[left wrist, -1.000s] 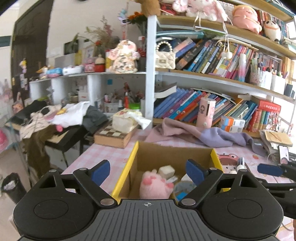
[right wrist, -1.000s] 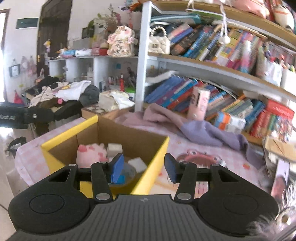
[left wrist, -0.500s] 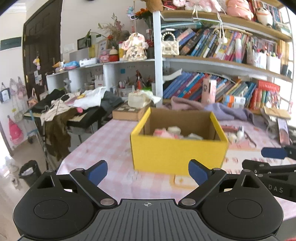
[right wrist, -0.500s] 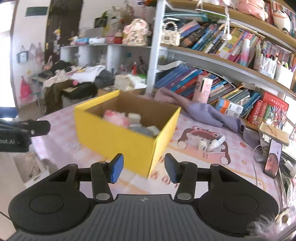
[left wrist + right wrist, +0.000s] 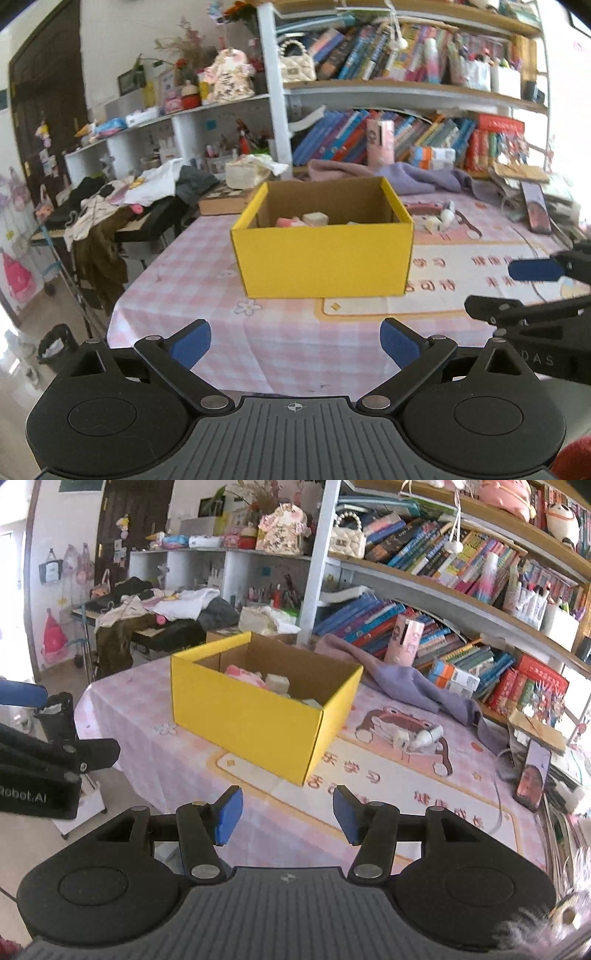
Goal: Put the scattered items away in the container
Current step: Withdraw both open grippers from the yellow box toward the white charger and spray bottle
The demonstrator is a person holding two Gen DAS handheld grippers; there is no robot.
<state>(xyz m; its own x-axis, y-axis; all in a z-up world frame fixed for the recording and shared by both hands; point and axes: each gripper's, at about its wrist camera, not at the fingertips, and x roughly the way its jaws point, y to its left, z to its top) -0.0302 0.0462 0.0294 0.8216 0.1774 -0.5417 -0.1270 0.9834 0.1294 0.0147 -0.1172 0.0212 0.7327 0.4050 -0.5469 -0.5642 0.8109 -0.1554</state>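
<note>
left hand-held gripper (image 5: 295,341): jaws wide, opening, empty.
right hand-held gripper (image 5: 287,818): narrower, opening, empty.
small white plastic tube (image 5: 428,736): on bench (image 5: 369,805) right of yellow cardboard box (image 5: 258,716); prob light, slippery; grip mid-body.

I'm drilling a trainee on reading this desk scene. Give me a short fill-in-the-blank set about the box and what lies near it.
1. The outside of the cardboard box is coloured ____.
2. Among the things inside the box is a plush toy coloured ____.
3. The phone lies at the table's ____ edge in the right wrist view.
4. The cloth beyond the box is coloured ____.

Missing words: yellow; pink; right; purple
</note>
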